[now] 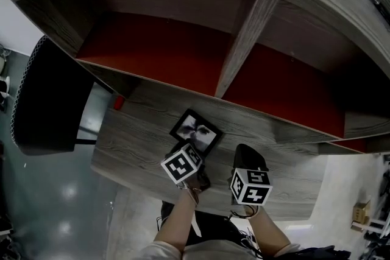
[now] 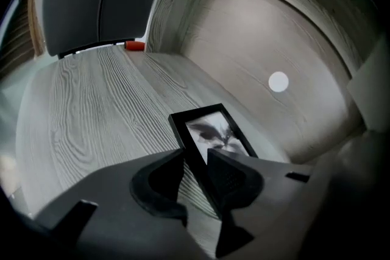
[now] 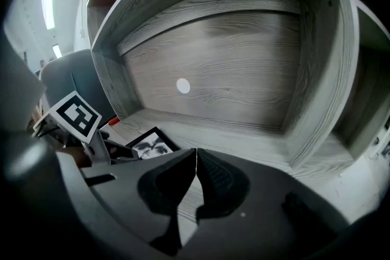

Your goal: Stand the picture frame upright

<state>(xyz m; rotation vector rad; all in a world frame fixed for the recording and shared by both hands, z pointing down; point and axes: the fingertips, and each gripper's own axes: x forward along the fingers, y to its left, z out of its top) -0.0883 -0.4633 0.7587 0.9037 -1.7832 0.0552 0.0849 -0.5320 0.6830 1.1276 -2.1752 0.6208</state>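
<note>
Dark left gripper (image 2: 195, 155) and right gripper (image 3: 195, 152) carry black-and-white marker cubes (image 1: 181, 166).

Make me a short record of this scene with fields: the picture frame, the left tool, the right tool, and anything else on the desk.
frame: picture frame lies face up on the desk, not yet upright
left: left tool has its jaws apart, straddling the frame's left edge; whether they press on it is unclear
right: right tool has its jaws together with nothing between them, to the right of the frame
other: small red object at the desk's far left edge
behind: shelf unit with red-backed compartments
</note>
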